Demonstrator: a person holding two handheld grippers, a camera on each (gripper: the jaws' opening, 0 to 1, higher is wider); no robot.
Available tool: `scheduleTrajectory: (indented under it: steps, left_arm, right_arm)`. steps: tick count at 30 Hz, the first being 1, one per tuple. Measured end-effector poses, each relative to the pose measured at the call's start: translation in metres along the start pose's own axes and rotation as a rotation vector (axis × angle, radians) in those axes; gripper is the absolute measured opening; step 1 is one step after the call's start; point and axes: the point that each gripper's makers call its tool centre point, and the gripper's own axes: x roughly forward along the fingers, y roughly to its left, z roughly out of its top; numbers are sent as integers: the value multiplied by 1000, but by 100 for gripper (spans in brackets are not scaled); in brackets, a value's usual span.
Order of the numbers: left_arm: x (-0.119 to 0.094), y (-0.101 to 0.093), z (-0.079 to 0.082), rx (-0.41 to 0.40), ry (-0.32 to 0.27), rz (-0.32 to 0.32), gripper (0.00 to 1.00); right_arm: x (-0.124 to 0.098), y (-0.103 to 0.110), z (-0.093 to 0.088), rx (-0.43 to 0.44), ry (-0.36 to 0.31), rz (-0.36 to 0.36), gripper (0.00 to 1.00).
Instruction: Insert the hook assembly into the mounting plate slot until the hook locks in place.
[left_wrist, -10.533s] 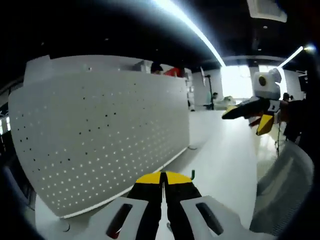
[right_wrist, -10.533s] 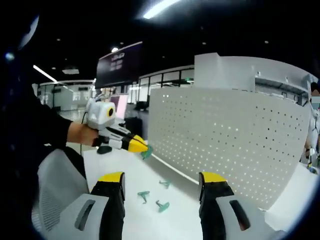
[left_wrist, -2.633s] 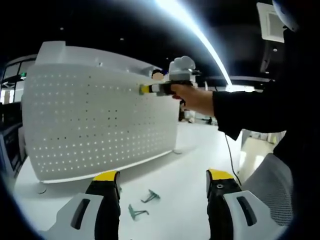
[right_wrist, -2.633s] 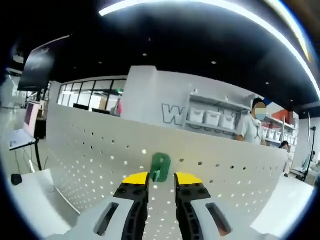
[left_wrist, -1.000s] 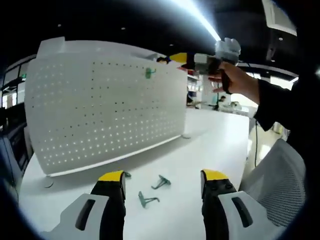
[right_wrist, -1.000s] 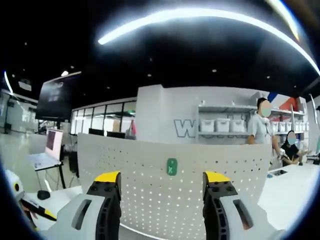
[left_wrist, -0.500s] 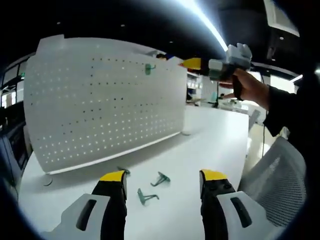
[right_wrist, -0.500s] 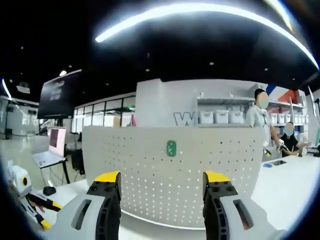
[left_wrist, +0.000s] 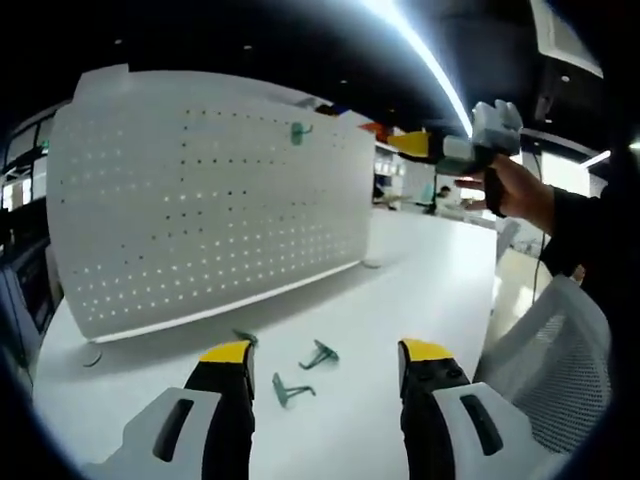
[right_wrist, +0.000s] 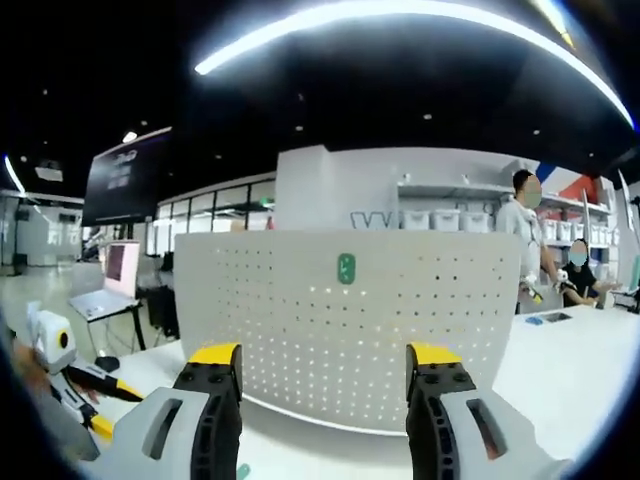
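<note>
Right claw (right_wrist: 322, 375) spread, empty; green hook (right_wrist: 346, 268) seated in the mounting plate (right_wrist: 400, 330) ahead, above its jaws. Left claw (left_wrist: 325, 365) spread over loose hooks (left_wrist: 292, 389) on the table (left_wrist: 420, 290).

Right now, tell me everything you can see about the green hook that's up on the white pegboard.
The green hook is small, looks like plastic, and sits mounted near the top edge of the upright white perforated pegboard. In the right gripper view it shows as a rounded, upright tab flat against the panel; in the left gripper view its arm juts out from the face. Nothing but the pegboard touches it.
</note>
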Motion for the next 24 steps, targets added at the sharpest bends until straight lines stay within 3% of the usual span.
scheduleTrajectory:
  steps: [5,8,19,24]
  left_arm:
    - [0,4,-4,13,24,13,55]
    - [3,6,-7,82,68,4,54]
    - [26,27,-5,105,122,-9,43]
    - [39,37,-25,91,131,0,40]
  right_arm:
    - [-12,-1,-10,6,14,9,67]
    - [-17,-4,-15,13,22,7,67]
    - [-15,-5,-9,15,2,11,67]
    - [-16,-2,-10,5,7,18,67]
